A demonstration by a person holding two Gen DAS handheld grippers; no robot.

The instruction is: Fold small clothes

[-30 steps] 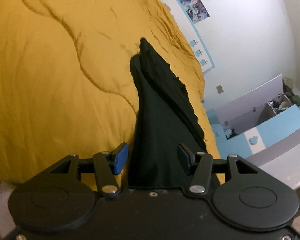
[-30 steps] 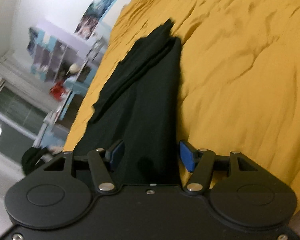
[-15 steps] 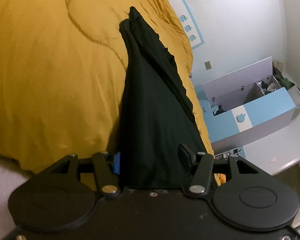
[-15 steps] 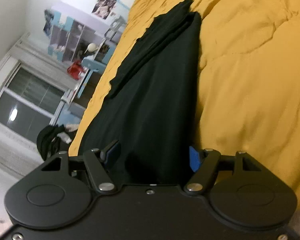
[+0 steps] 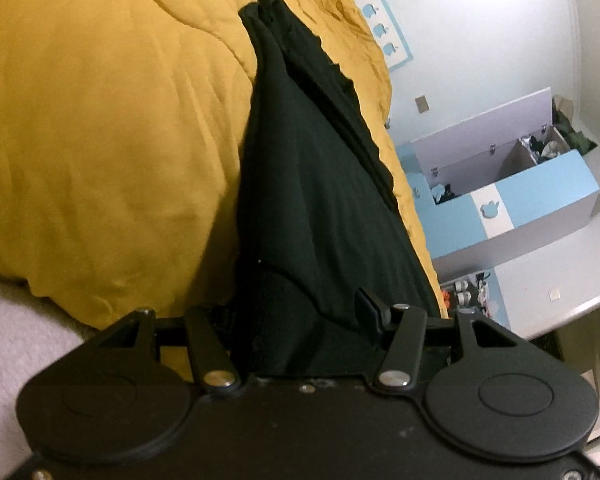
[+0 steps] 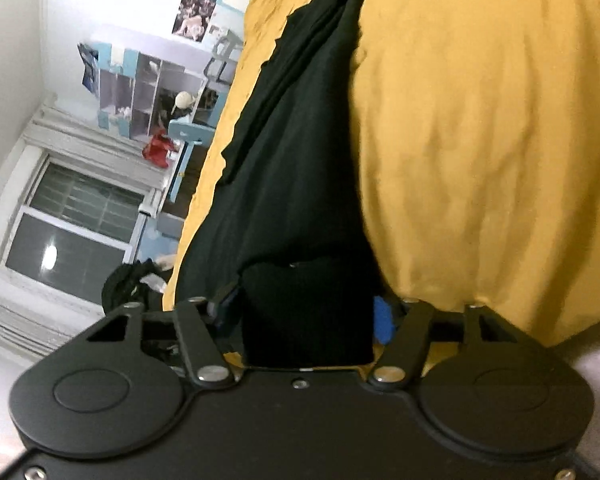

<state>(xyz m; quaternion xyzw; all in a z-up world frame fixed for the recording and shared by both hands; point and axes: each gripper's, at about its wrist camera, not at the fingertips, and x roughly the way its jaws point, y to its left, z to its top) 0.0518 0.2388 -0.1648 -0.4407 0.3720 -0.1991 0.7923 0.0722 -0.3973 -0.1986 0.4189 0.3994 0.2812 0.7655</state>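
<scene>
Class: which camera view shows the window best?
The right wrist view. The window shows at the left there, with its white frame, panes and a light reflection on the glass, beyond the yellow bedspread. The left wrist view shows none of it: that camera faces the wall with the blue and white storage unit.

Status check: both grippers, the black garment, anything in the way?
Left gripper and right gripper: jaws closing around black garment's near end. Garment lies along yellow bedspread. Nothing in the way.

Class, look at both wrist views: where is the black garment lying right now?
The black garment lies stretched along the edge of the yellow bedspread, its near end between the fingers of the left gripper and right gripper.
</scene>
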